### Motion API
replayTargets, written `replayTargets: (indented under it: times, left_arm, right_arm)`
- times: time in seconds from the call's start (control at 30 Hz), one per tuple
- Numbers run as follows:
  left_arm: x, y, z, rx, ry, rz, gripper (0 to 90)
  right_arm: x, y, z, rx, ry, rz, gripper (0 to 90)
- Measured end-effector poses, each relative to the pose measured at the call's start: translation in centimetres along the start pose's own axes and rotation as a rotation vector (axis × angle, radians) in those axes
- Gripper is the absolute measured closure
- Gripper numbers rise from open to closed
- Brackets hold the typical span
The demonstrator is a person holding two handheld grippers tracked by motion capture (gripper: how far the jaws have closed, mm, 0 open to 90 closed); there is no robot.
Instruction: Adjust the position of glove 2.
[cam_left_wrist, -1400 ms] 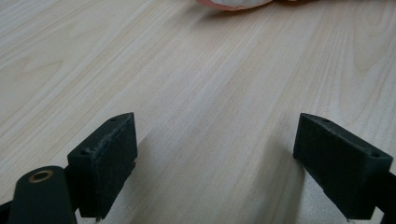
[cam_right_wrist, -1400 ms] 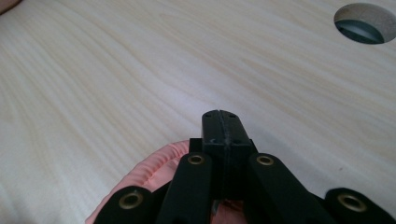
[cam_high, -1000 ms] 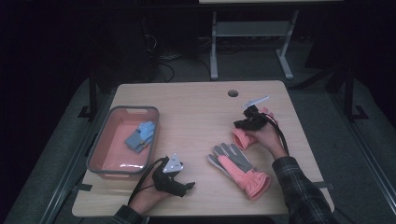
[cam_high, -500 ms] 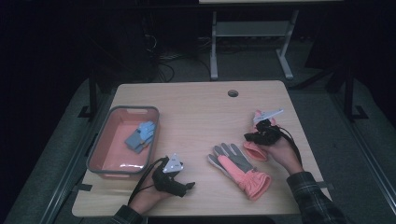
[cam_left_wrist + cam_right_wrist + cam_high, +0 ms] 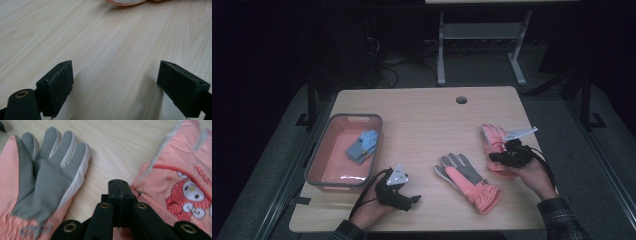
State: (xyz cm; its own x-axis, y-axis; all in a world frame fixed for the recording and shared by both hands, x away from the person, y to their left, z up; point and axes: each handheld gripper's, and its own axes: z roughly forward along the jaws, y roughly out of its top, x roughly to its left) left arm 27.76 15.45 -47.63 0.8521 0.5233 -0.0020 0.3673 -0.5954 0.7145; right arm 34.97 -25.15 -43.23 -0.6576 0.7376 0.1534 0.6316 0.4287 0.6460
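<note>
At nine o'clock on the table (image 5: 422,115), a grey-rimmed pink tray (image 5: 323,172) with a small blue glove (image 5: 362,145) lying inside. At seven o'clock, the left claw (image 5: 414,199) resting on the wood, jaws spread wide, nothing between them, bare wood ahead in the left gripper view (image 5: 115,75). Near five o'clock, a pink glove palm up (image 5: 467,177), grey palm showing, fingers toward eleven o'clock, lying free. At three o'clock, the right claw (image 5: 493,157) pinched fully together on the edge of a second pink glove (image 5: 494,145), cartoon patch facing up in the right gripper view (image 5: 175,195), pads (image 5: 119,192) clamped at its cuff edge. Compared with a second ago: right claw and its glove drawn from about one o'clock down toward the near right edge, now just beside the palm-up glove; left claw unmoved.
</note>
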Motion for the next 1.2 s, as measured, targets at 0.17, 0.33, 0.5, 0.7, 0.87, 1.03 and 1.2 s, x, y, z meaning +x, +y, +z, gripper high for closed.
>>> replayTargets:
  times: [0.17, 0.33, 0.5, 0.7, 0.87, 1.03, 1.2]
  left_arm:
    - [0.0, 0.0, 0.0, 0.000, 0.001, 0.000, 12.8]
    - [0.0, 0.0, 0.0, -0.001, 0.002, 0.000, 12.8]
    - [-0.1, 0.0, 0.0, -0.004, 0.001, -0.003, 12.8]
    - [-0.2, 0.0, 0.1, -0.003, 0.000, -0.004, 12.8]
    - [-0.2, 0.1, 0.1, -0.003, 0.000, -0.002, 12.8]
    - [-0.2, 0.1, 0.1, -0.004, 0.000, 0.000, 12.8]
    - [-0.2, 0.1, 0.1, -0.004, 0.001, 0.000, 12.8]
  right_arm:
    - [-0.3, -1.5, -1.3, 0.006, -0.006, 0.017, 90.0]
    - [-0.5, -2.4, -2.4, 0.005, -0.011, 0.024, 89.7]
    - [-1.0, -1.7, -2.9, -0.040, -0.031, 0.043, 75.4]
    - [-2.5, -0.5, -2.6, -0.047, -0.083, 0.071, 68.7]
    - [-3.6, -0.4, -2.0, -0.036, -0.088, 0.123, 64.2]
    - [-4.0, -0.5, -1.0, -0.001, -0.101, 0.131, 61.1]
    - [-4.3, -0.9, 0.3, 0.041, -0.107, 0.140, 63.2]
